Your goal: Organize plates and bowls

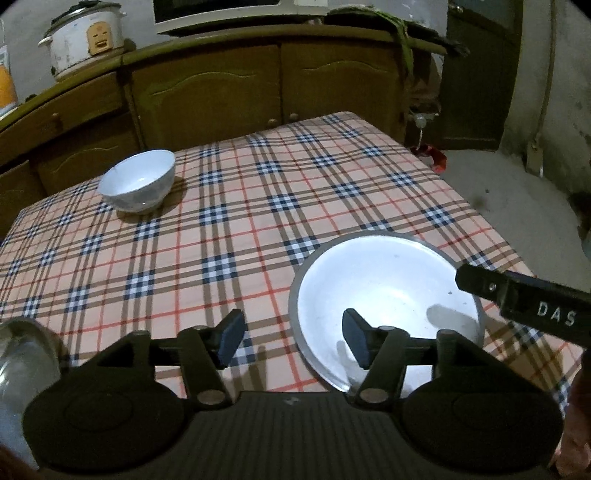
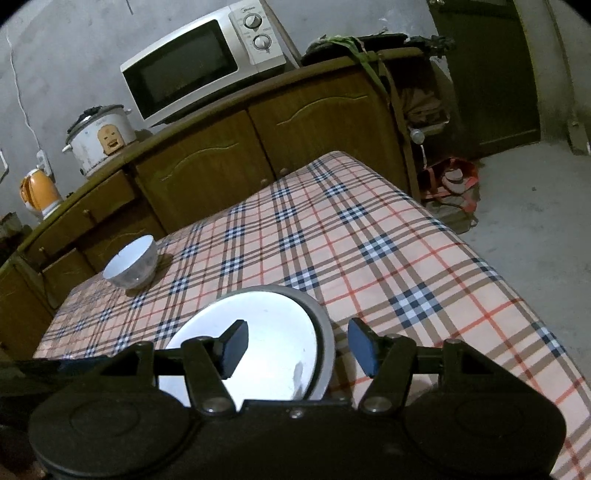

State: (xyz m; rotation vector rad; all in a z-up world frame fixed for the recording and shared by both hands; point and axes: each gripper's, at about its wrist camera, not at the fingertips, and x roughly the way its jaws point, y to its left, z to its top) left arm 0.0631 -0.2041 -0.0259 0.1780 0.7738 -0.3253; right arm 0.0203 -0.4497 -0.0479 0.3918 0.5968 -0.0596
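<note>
Black left gripper (image 1: pixel 293 341) — blue pads (image 1: pixel 231 341), silver screws, ribbed housing.

The left gripper's body (image 1: pixel 291 435) hides the plate's (image 1: pixel 384 295) near rim at 6 o'clock. At 9 o'clock a shiny glass-looking thing (image 1: pixel 26 362) is cut off by the left wrist view's edge, can't tell what it is. Up top the microwave (image 1: pixel 218 14) is cropped too. In the right wrist view, the kettle (image 2: pixel 38 192) at 9 o'clock is kinda blurry.
</note>
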